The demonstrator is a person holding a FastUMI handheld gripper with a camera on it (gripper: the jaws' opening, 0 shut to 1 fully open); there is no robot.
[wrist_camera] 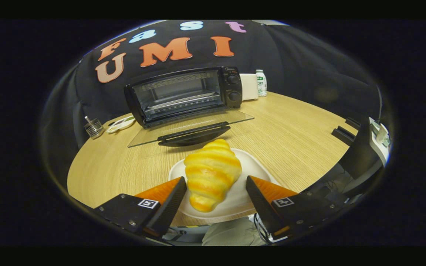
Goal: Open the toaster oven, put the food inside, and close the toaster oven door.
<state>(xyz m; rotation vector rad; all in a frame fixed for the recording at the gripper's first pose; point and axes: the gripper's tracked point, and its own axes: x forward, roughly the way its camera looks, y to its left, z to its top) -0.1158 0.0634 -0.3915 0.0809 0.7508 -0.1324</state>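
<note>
My gripper point(216, 184) is open around the croissant point(212, 173) on its white plate point(255, 166). At 12 o'clock, the toaster oven point(183, 95) stands with its door point(190, 127) down.

You face a round wooden table point(294, 125) under soft light, with black cloth point(309, 62) walling the booth behind it.

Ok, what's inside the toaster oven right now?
The toaster oven stands open, its glass door folded down. Inside, a wire rack shows, with no food on it; the floor below it is too dim to judge. The croissant sits on the white plate between the open gripper fingers.
</note>
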